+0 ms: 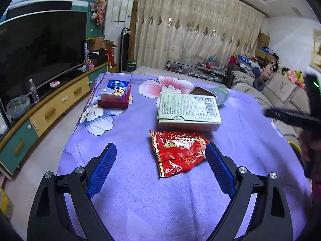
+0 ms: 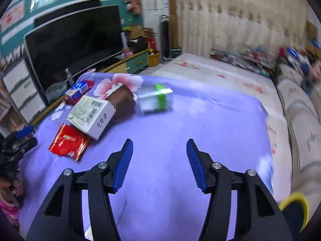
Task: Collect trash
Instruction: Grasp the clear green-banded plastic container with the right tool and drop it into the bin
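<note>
While both grippers are hanging over it, the lilac flower-printed cloth (image 1: 130,190) is lying spread across the table, taking up most of both views. Behind it on the left, a big black television screen (image 1: 38,48) is standing on a long yellow and teal cabinet (image 1: 52,108).

On the cloth, the pale rectangular cardboard box with barcodes (image 1: 188,110) is lying flat near the middle, and a brown round-edged container (image 2: 122,102) is sitting right behind it, touching its far side. Just beside that, a clear plastic packet with a green band (image 2: 155,99) is lying, blurred in the right wrist view. Over at the far left corner, a small blue-and-white tissue pack (image 1: 115,91) is sitting on a flat red box (image 1: 113,103).

Now the trash: the crinkled red foil wrapper (image 1: 178,152) is lying flat on the cloth just in front of the cardboard box, nearly touching it.

The left gripper (image 1: 161,157) is hovering with its blue-padded jaws spread wide, and the wrapper is showing between them, close to the right-hand pad, not gripped. The right gripper (image 2: 159,152) is spread wide too, holding nothing, with bare cloth between its pads and the wrapper well off to its left.
</note>
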`<state>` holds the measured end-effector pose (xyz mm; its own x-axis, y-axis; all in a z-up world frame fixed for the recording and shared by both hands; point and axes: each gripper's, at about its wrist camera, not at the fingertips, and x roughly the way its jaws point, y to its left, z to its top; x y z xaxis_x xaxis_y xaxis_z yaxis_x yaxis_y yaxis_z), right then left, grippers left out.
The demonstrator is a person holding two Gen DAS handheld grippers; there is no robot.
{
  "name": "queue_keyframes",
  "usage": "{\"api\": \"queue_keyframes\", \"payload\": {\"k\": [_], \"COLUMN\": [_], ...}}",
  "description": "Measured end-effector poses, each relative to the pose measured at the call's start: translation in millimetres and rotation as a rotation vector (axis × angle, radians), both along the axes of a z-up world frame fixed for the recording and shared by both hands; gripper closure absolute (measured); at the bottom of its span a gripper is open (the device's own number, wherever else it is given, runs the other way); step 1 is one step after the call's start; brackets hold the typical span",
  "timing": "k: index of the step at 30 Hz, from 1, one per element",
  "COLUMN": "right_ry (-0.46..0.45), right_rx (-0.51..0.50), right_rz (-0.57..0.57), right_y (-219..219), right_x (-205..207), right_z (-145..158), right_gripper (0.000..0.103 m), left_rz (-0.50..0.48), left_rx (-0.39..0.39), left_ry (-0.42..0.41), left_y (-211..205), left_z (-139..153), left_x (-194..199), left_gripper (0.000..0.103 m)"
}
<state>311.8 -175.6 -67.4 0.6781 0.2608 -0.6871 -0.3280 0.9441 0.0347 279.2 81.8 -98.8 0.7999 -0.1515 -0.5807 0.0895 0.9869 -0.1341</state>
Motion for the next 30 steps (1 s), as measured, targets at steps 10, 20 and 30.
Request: {"api": "queue_keyframes", "payload": {"k": [10,20,30], "right_ry": [0.009,0.017,0.088], "right_rx": [-0.09,-0.14,-0.069], "right_rz": [0.05,0.072,0.061], "right_y": [37.9,54.1,44.6], "right_x": [87.6,126.7,138.2], "right_z": [-31.3,-48.8,-53.5], "right_gripper": [0.026,0.024,0.035], "left_rz": [-0.04,-0.058,-0.063], "left_rx": [-0.004,-0.01,-0.022], "left_ry": [0.004,0.02,0.033], "left_y": [-20.4,-23.7,-24.4], "left_z": [0.1,-4.4,-7.0], "left_x": [-7.4,-4.9,-3.6], "left_gripper": [0.012,0.012,0.012]}}
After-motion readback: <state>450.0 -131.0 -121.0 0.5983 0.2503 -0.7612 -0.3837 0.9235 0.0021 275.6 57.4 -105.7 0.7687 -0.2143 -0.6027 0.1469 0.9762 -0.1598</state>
